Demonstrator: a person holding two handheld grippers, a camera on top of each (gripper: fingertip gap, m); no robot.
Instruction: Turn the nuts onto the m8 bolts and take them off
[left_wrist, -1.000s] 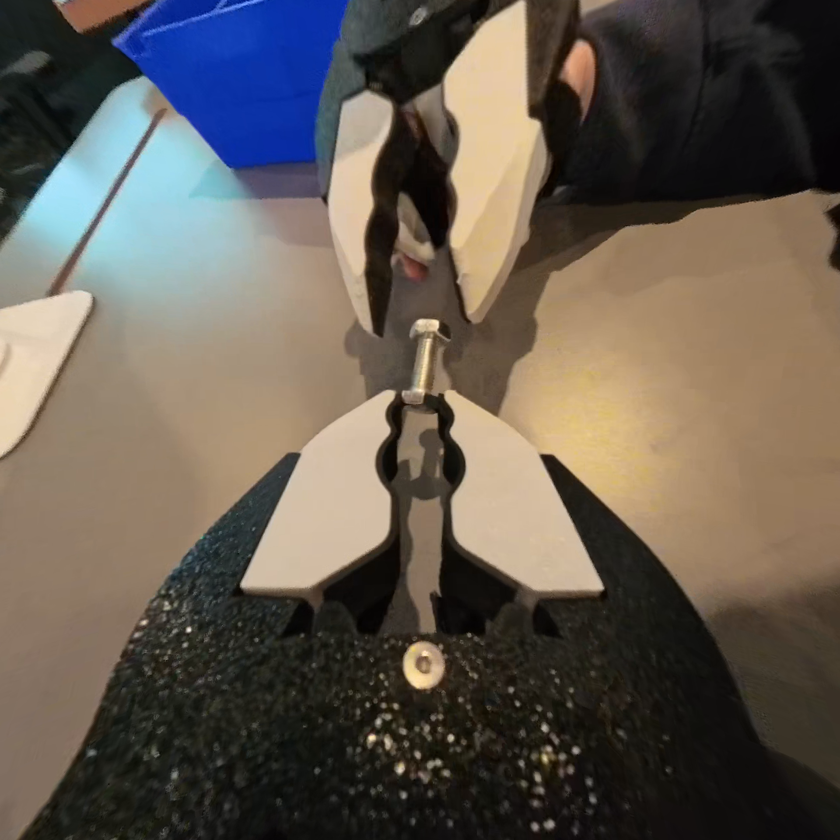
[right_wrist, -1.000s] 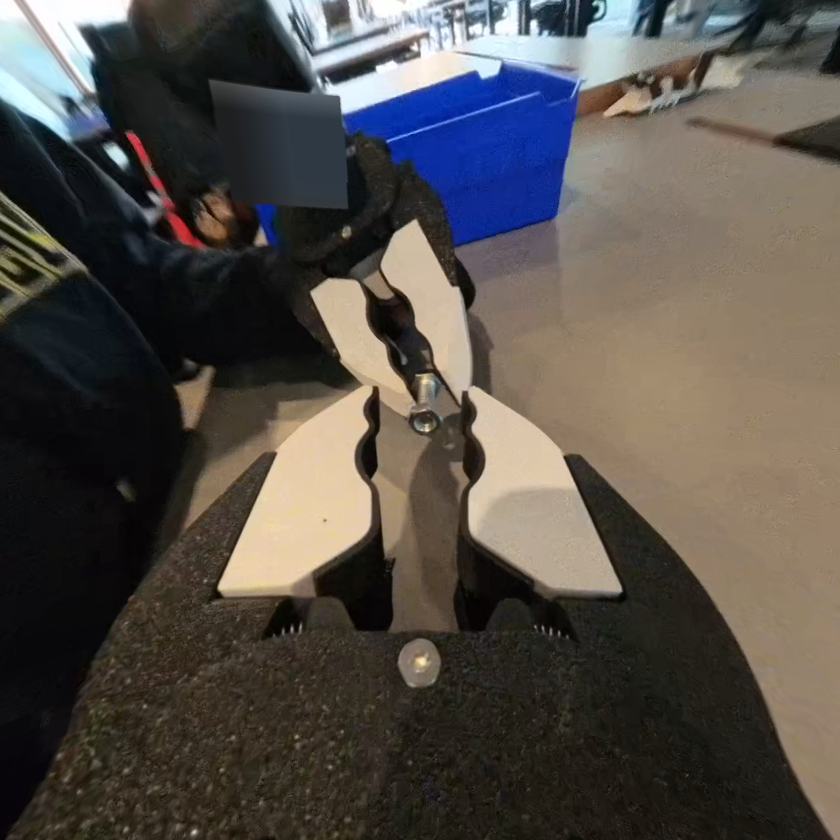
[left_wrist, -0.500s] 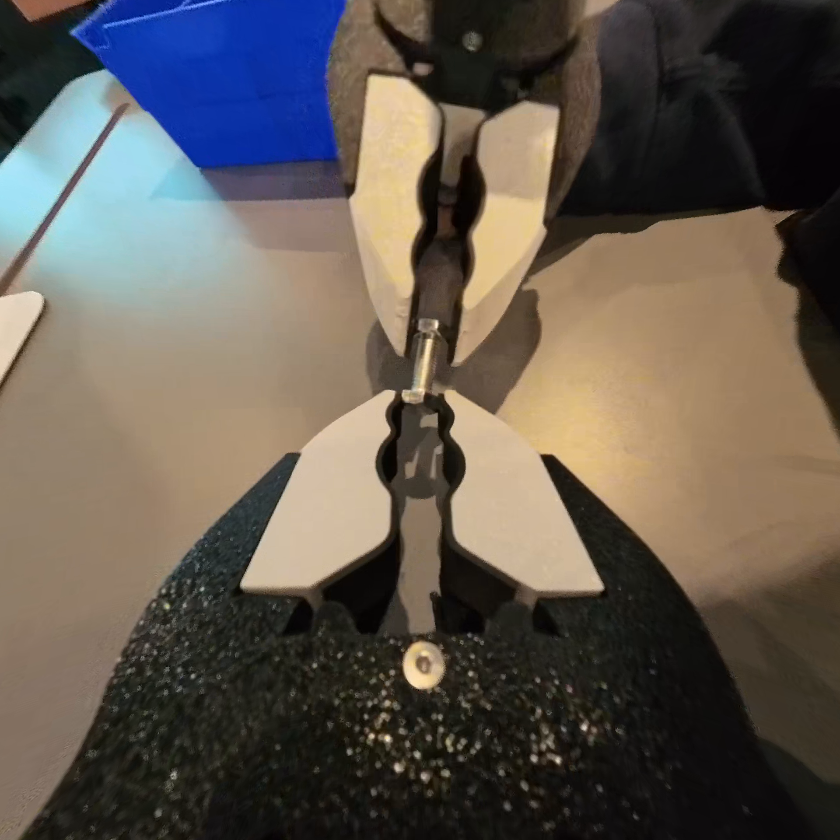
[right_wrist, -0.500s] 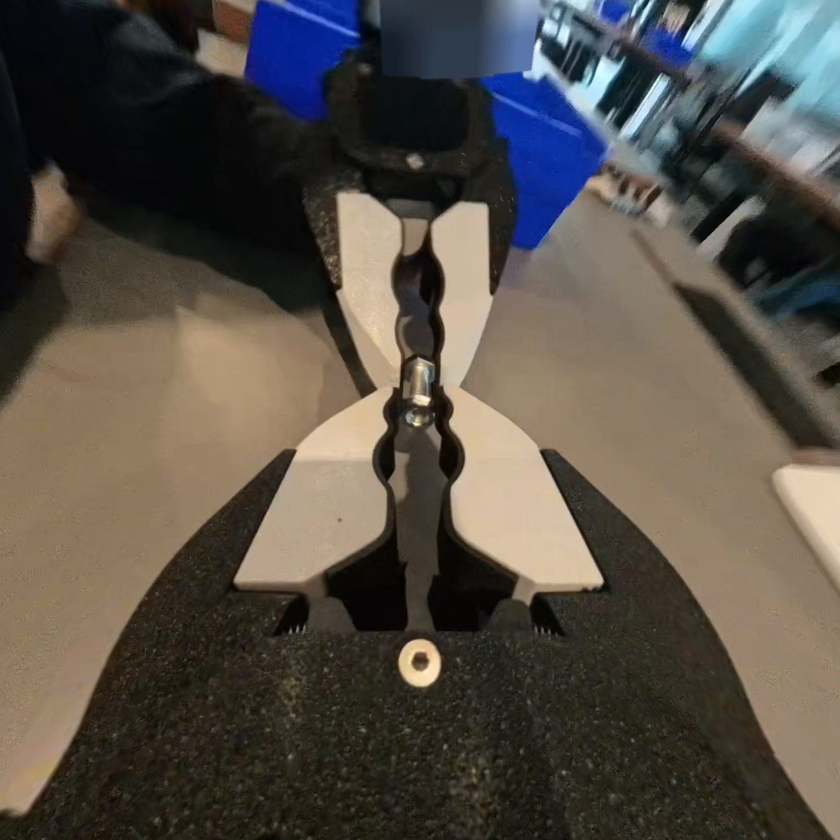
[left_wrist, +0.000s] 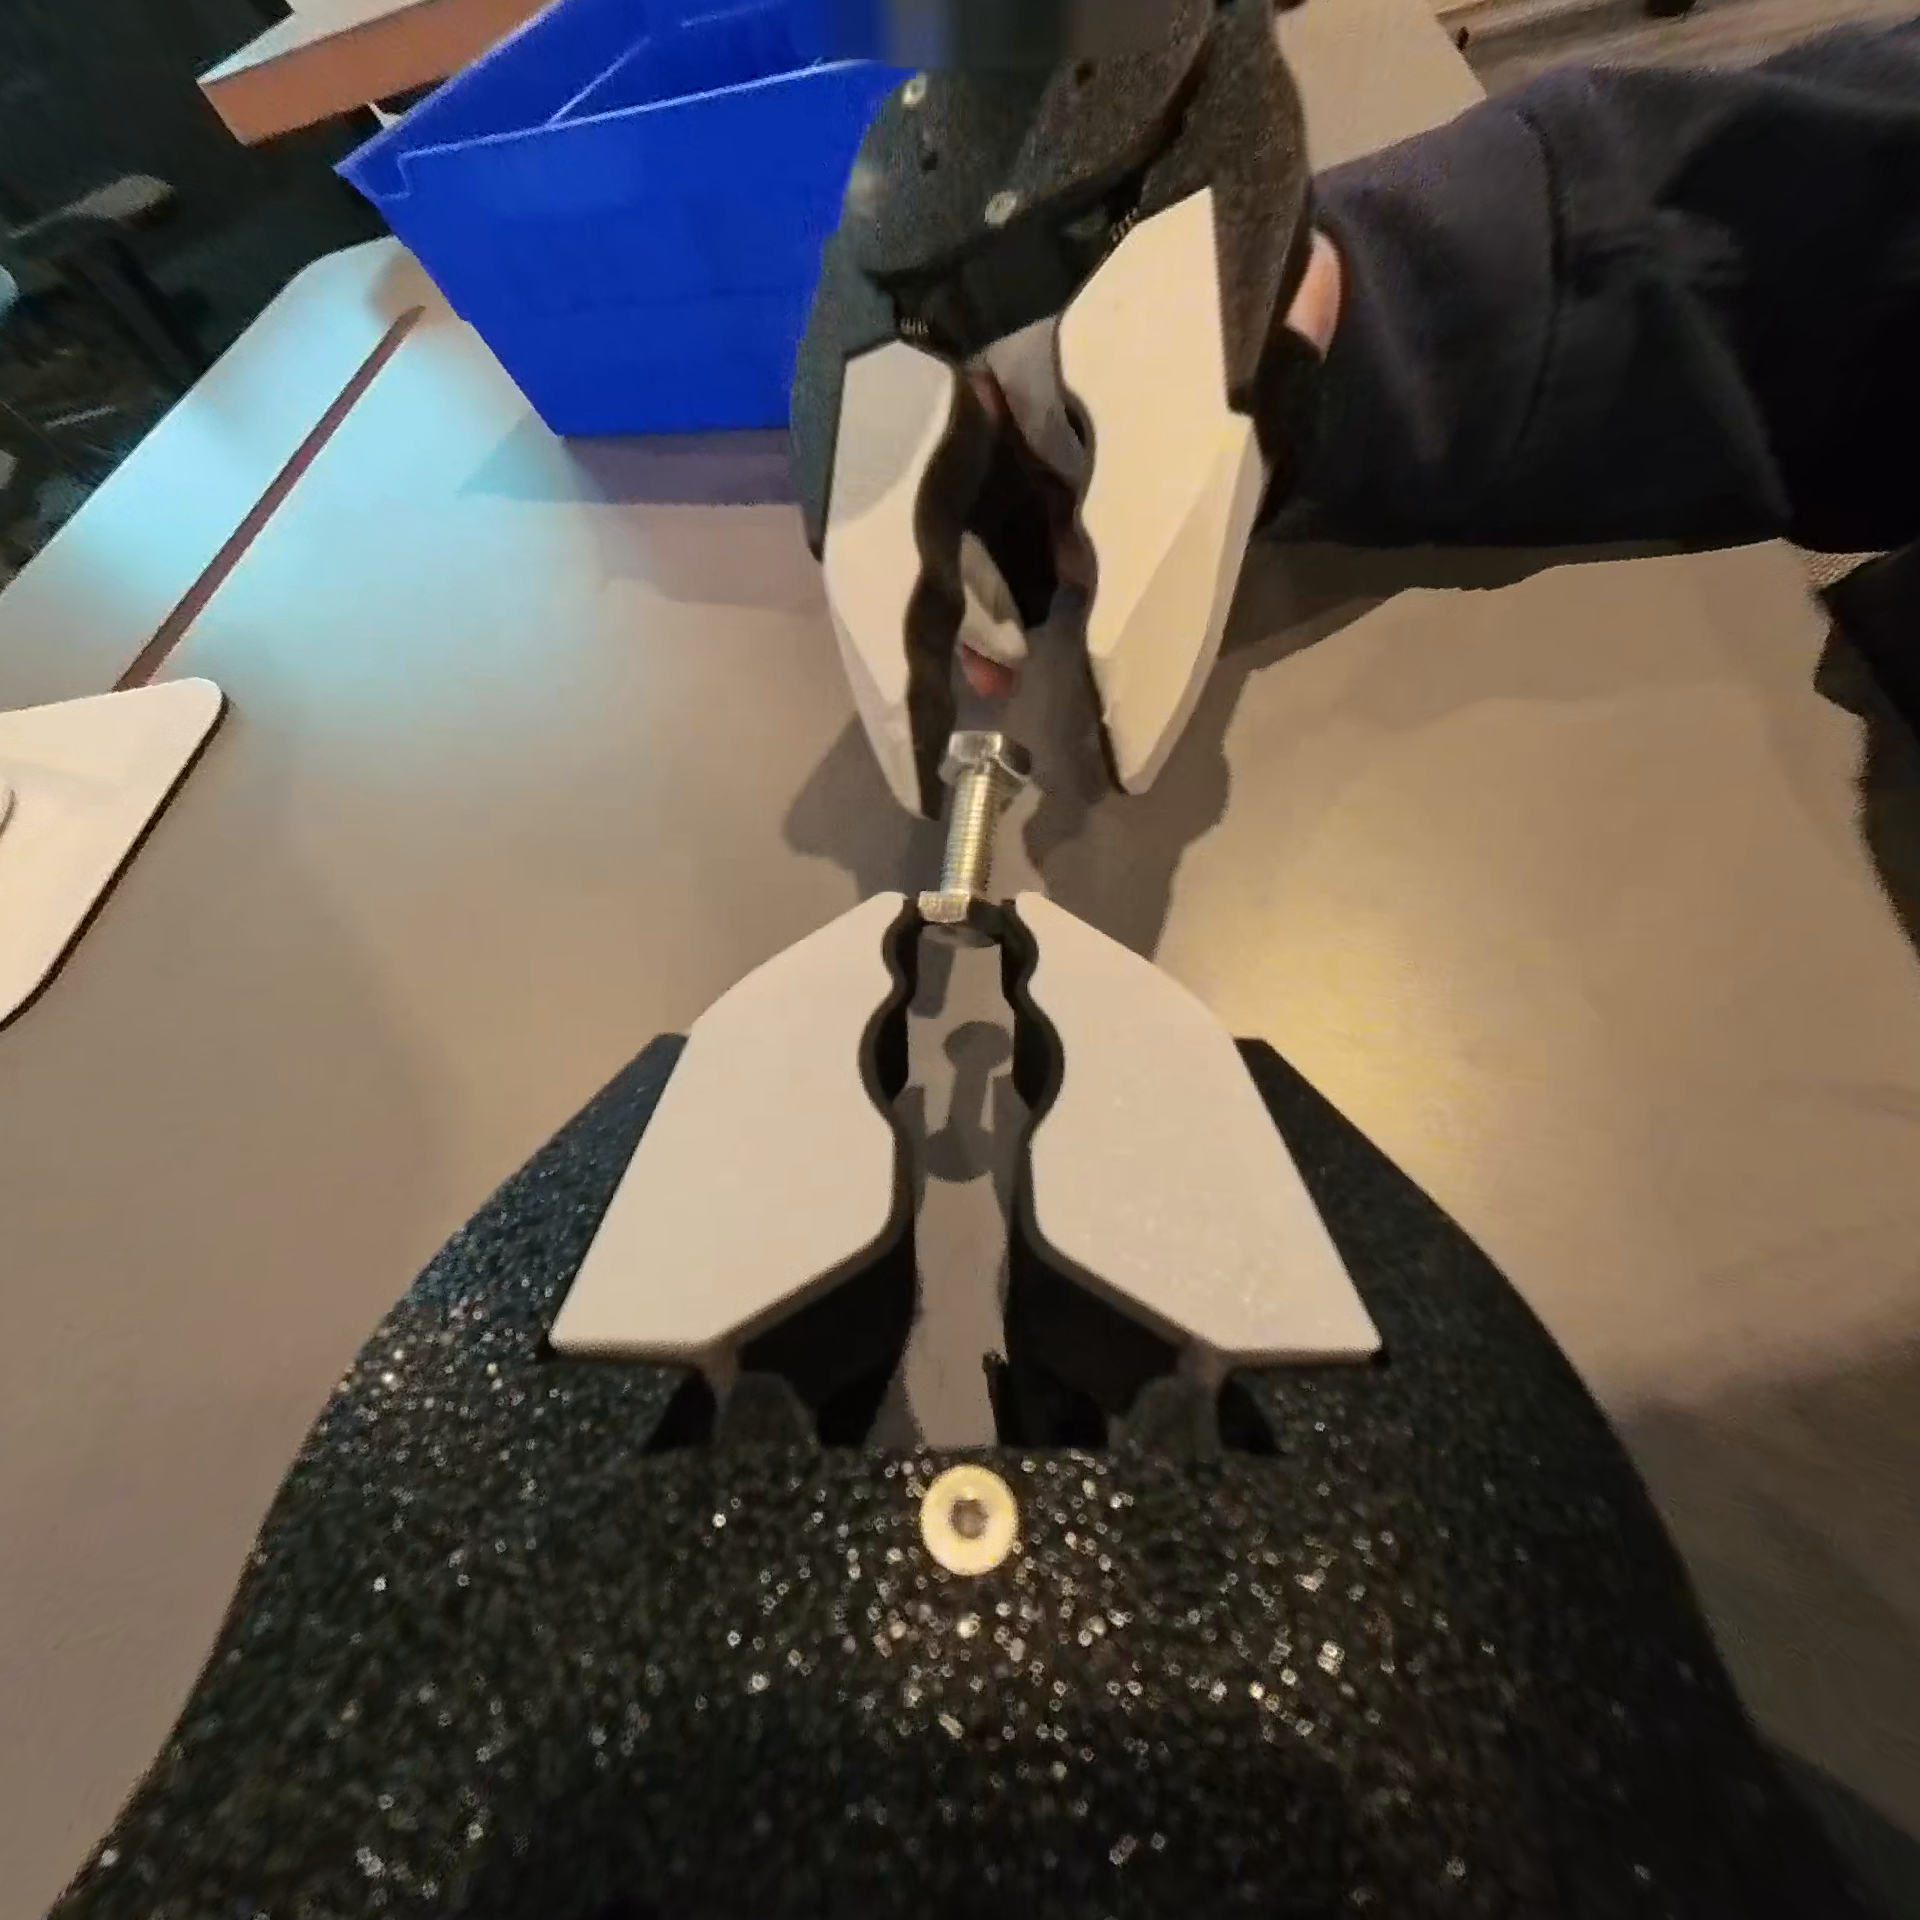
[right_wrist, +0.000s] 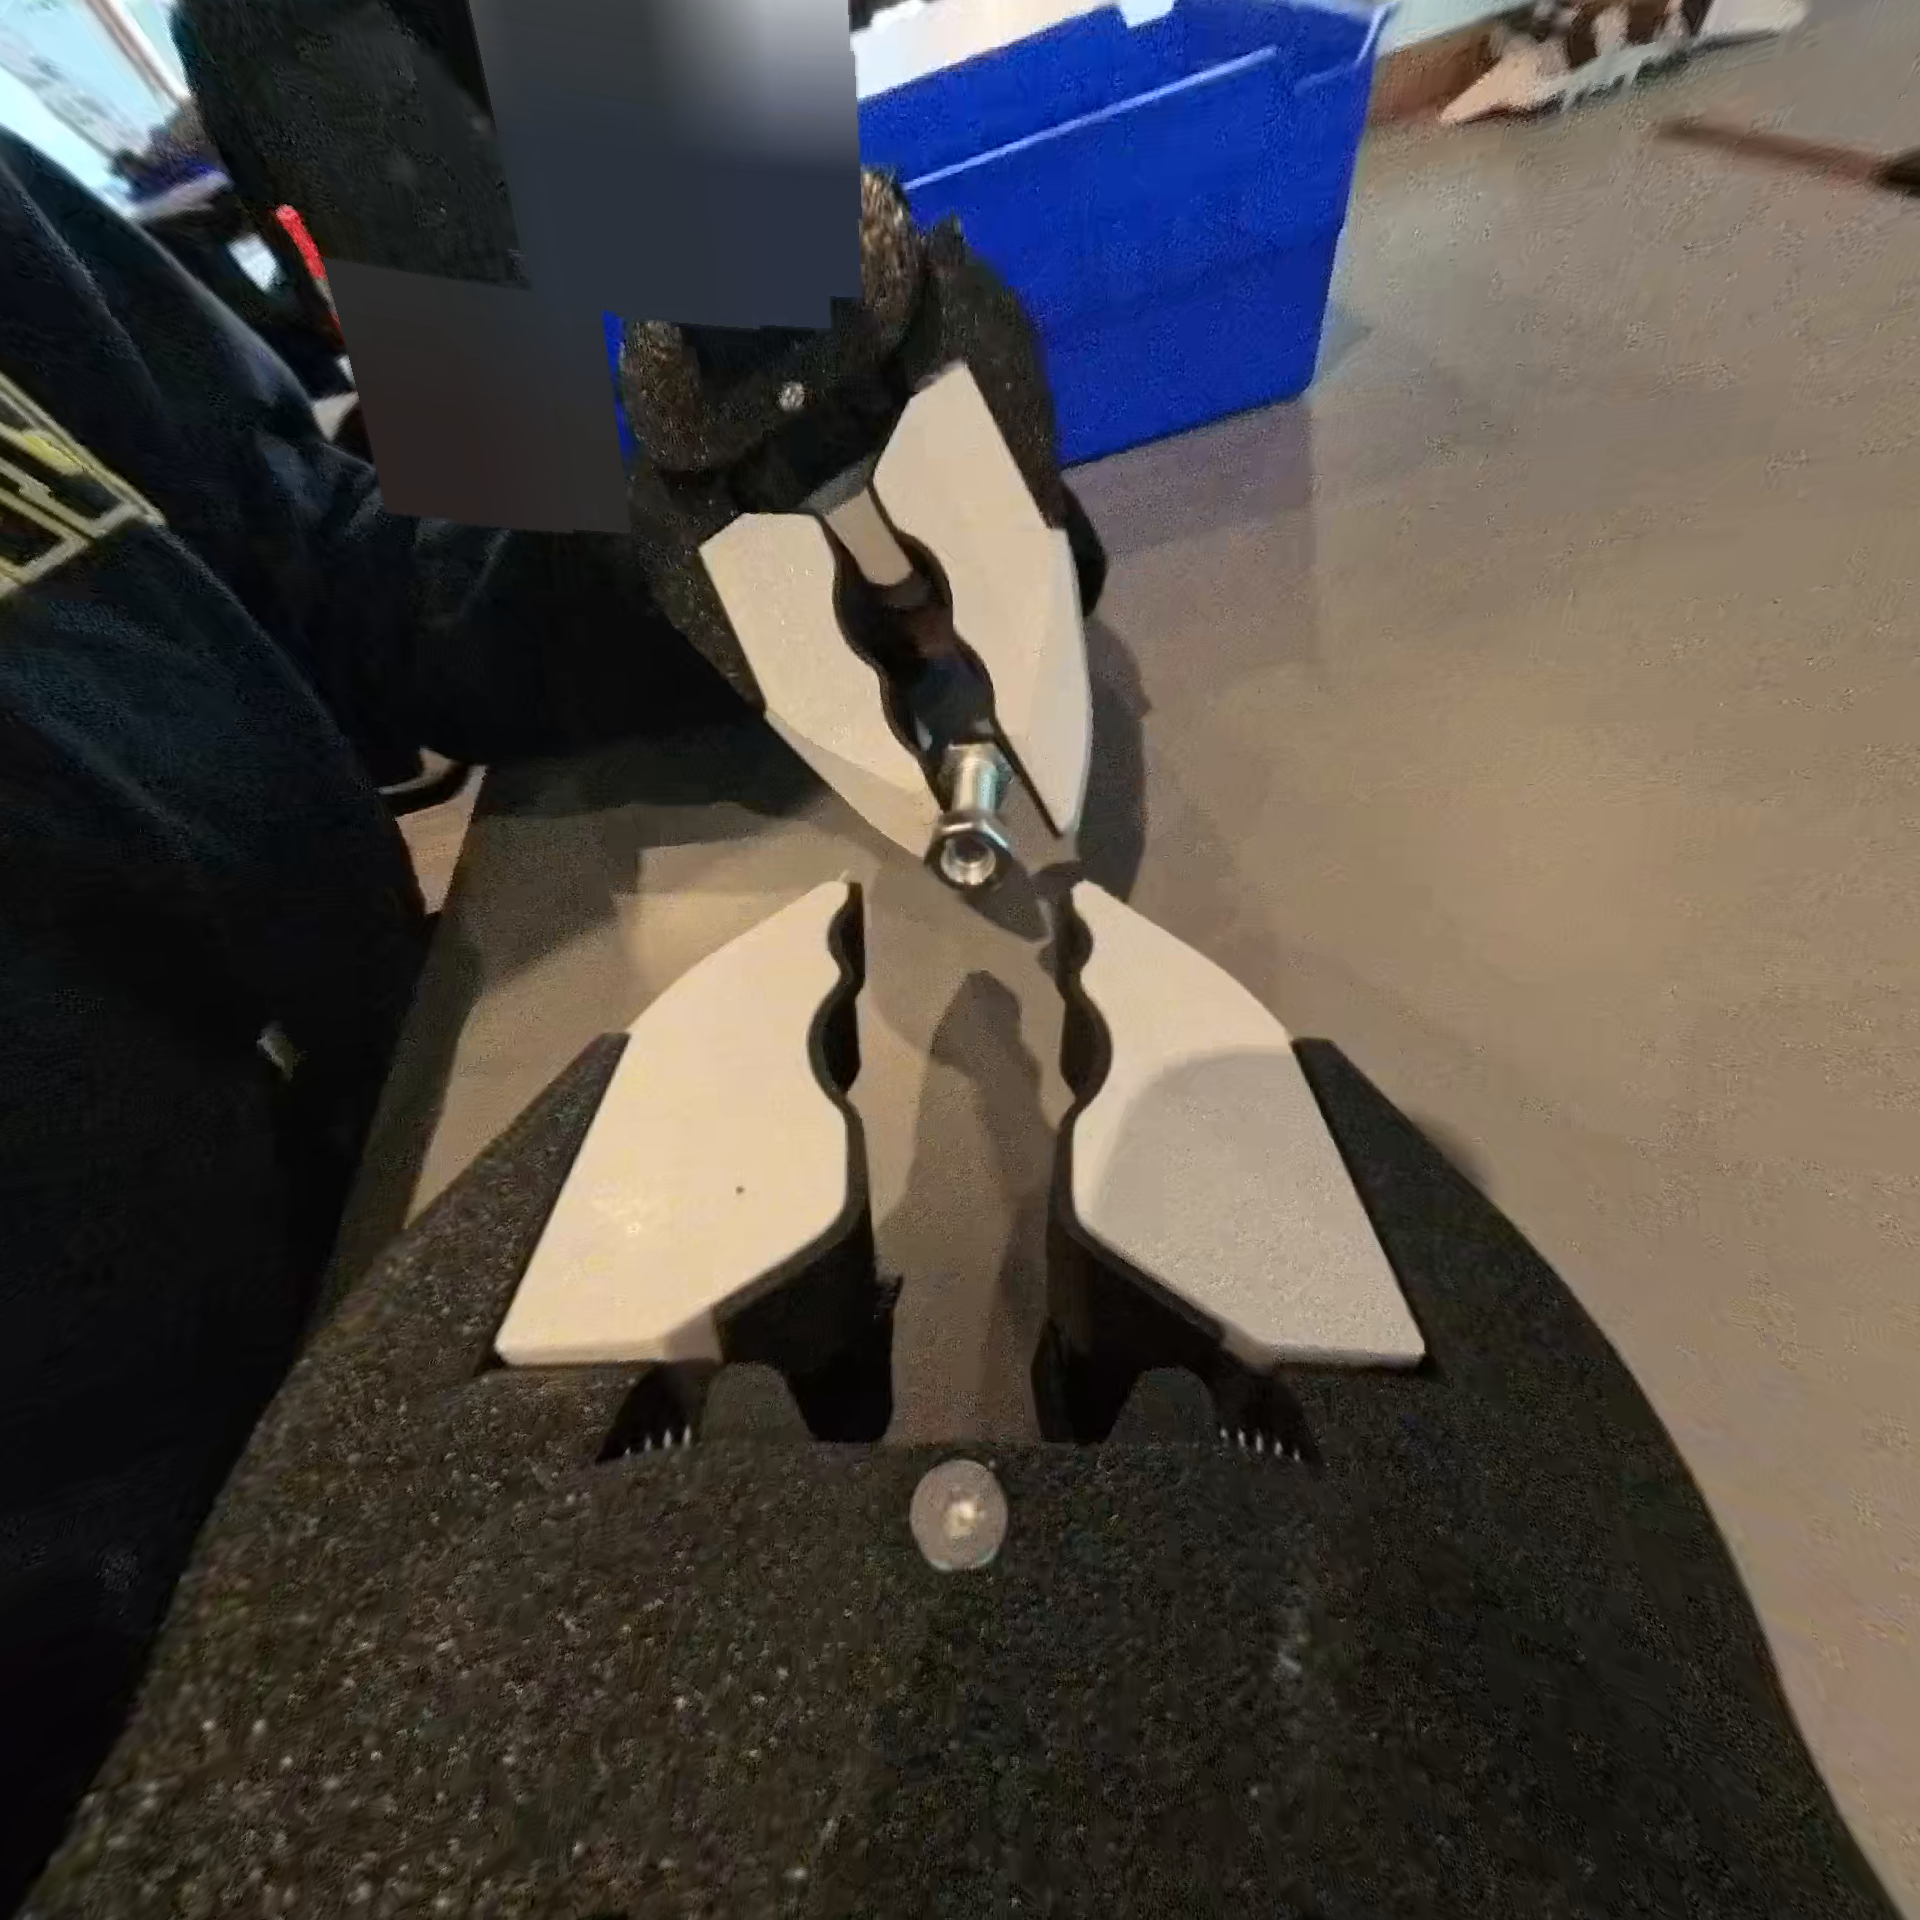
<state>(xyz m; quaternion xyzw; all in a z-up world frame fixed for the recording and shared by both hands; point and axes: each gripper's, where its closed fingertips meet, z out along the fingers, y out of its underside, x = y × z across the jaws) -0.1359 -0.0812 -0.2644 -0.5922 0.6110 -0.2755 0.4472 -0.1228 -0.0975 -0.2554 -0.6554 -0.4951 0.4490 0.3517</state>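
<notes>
No brand mark or readable label shows on either tool; the only writing is a yellow print on a dark sleeve (right_wrist: 42, 499) at the left edge of the right wrist view, cut off by the frame.

Nearest in the left wrist view, the left gripper (left_wrist: 961, 909) is clenched on the hex head of a silver bolt (left_wrist: 971, 826), with both pale fingertips pressing against the head's flats. The threaded shank points straight out ahead of the claw, above the grey table (left_wrist: 416, 831). At the shank's far end sits a silver nut (left_wrist: 985, 750), threaded on at the tip.

Just beyond the nut, the right gripper (left_wrist: 1023, 795) faces the left one, tips down toward the bolt. Its jaws stand released and well spread; the nut lies between the two tips, with a clear gap to the right-hand tip, and whether the left-hand tip touches it I cannot tell. In the right wrist view the nut (right_wrist: 971, 857) hangs just ahead of its own parted fingers (right_wrist: 727, 1039), touching neither.

To the left of the claw lies a white board (left_wrist: 94, 810). Farther off, behind the right gripper, stands a blue bin (left_wrist: 623, 260).
</notes>
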